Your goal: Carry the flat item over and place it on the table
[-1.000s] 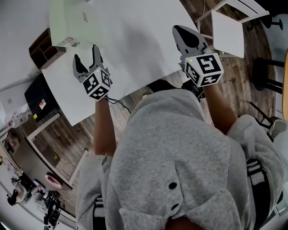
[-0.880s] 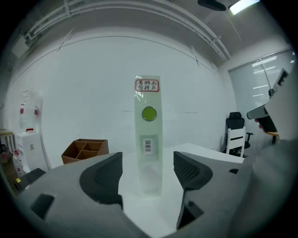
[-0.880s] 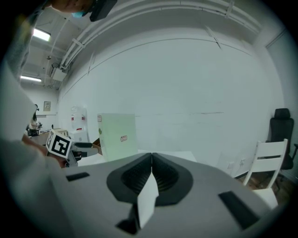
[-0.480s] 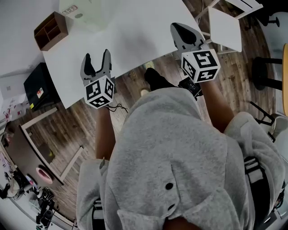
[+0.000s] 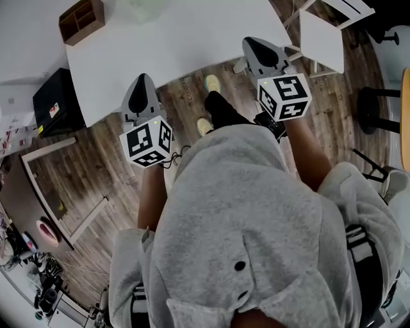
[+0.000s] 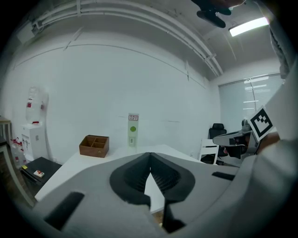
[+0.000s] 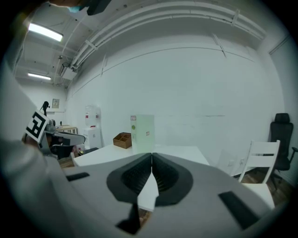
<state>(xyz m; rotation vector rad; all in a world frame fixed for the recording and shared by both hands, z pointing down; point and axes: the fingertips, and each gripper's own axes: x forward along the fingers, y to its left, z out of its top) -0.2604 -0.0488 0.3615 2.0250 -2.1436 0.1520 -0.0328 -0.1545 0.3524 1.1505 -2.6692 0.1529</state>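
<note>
The white bench (image 5: 192, 38) carries the pale green flat item (image 7: 142, 133), which stands upright near a wooden box (image 5: 82, 19). I cannot tell what the box's compartments hold. The left tongs (image 6: 150, 157) have just been closing and are pressed together on nothing; the right tongs (image 7: 152, 158) are likewise pressed together, pinching nothing

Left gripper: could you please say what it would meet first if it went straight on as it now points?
Probably the near edge of the white table: the left gripper, its jaws just closed on nothing, points at it across the floor, though depth is uncertain.
</note>
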